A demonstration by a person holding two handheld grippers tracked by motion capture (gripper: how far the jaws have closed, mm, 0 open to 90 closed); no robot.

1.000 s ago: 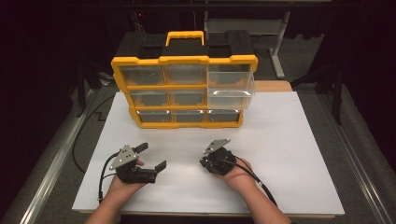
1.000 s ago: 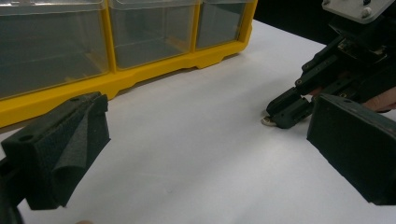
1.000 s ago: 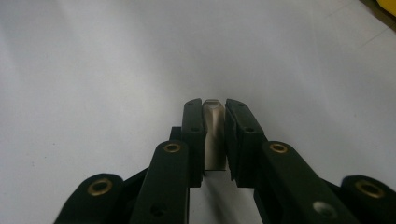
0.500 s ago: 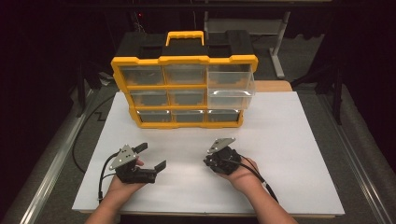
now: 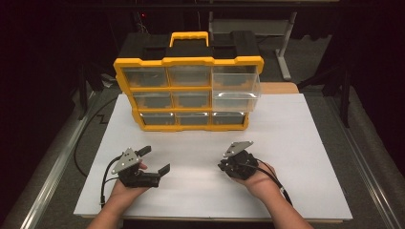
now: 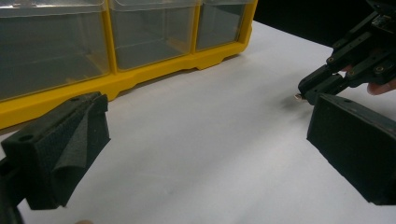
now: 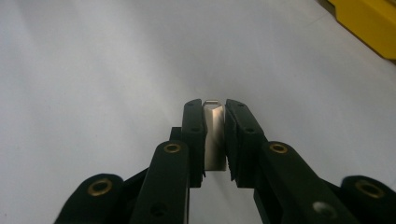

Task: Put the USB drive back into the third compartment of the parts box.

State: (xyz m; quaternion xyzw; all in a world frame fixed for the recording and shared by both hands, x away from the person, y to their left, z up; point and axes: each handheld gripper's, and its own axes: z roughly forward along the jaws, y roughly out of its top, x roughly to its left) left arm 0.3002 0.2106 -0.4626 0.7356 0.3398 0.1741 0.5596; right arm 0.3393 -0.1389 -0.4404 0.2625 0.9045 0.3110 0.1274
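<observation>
The right claw (image 7: 215,112) is pinched narrow on a small metal piece (image 7: 214,135), a flat silvery sliver standing between the two pads with its top edge just peeking past the tips. In the left gripper view the same piece (image 6: 297,97) shows as a tiny glint at the tip of that claw (image 6: 308,91), just above the white surface (image 6: 201,140) (whether it touches the sheet I cannot tell). From the high view the right claw (image 5: 224,166) sits at about 5 o'clock on the surface, with its tips pointing toward 9 o'clock.

The left claw (image 5: 155,160) lies at roughly 7 o'clock, its jaws spread wide with nothing between them; its two foam-faced pads (image 6: 65,149) frame bare white sheet. The two claws are well apart, tips turned toward each other.

Farther out, at 12 o'clock, a yellow organizer (image 5: 188,61) stands upright on the surface's far edge (black handle section behind, yellow grip on top). Its clear drawers sit in three rows, and the top-right drawer (image 5: 236,93) is pulled out toward the person.
</observation>
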